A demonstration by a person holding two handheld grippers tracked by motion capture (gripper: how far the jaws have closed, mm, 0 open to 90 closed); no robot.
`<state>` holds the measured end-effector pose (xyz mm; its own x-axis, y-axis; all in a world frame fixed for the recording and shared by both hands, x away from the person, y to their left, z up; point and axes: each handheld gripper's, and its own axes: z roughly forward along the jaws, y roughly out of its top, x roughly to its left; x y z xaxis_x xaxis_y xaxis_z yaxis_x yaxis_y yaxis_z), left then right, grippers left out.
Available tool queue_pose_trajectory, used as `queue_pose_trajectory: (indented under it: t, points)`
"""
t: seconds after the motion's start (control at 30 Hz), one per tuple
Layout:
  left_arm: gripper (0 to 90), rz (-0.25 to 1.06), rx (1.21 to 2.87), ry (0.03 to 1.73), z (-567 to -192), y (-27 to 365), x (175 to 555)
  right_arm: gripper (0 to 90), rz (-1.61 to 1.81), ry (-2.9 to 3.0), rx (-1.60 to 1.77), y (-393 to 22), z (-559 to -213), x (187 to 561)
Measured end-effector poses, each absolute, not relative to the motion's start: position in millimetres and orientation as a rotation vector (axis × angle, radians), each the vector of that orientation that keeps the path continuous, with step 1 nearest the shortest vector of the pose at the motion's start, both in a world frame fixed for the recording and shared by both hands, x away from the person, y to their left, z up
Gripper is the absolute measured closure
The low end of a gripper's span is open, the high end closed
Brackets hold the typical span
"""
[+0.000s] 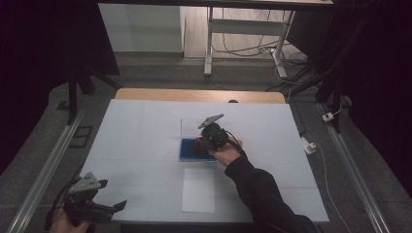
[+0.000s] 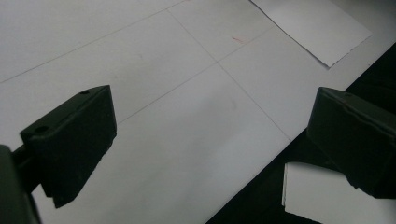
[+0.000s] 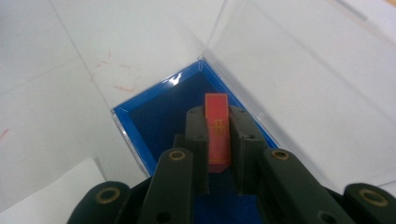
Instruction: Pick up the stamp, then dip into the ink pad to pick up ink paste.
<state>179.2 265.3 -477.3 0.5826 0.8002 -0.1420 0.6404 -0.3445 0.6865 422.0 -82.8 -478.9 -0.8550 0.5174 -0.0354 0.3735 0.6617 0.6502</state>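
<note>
While poised over the blue box (image 3: 154,119) mid-desk, right gripper (image 3: 218,140) clamped on red strip (image 3: 218,126); left gripper (image 2: 210,140) gaping empty at near-left corner.

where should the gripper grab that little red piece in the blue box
Across its two long flat faces, coming from above. The red piece is thin and narrow, standing edgewise over the blue box, just as the right gripper pinches it now.

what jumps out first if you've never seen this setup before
The right gripper at the middle of the white table, shut on a small red-orange tag over an open blue-lined box with a clear lid. The left gripper hangs open at the table's near left edge, and a white sheet lies near the front.
</note>
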Motion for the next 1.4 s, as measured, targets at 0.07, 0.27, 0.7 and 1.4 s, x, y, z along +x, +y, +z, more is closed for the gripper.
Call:
queue_pose_trajectory:
  t: [0.07, 0.27, 0.7, 1.4]
  points:
    - [1.8, 0.284, 2.092, 1.141, -477, 265, 179, 79.4, 0.975, 2.661, 0.718, -84, -475, 420]
    - [1.8, 0.286, 2.091, 1.137, -477, 265, 179, 79.4, 1.014, 2.664, 0.683, -87, -464, 415]
    - [1.7, 0.275, 2.074, 1.137, -477, 267, 179, 79.3, 1.095, 2.617, 0.693, -100, -447, 407]
    - [1.7, 0.272, 2.074, 1.131, -477, 267, 179, 79.2, 1.122, 2.642, 0.719, -96, -450, 411]
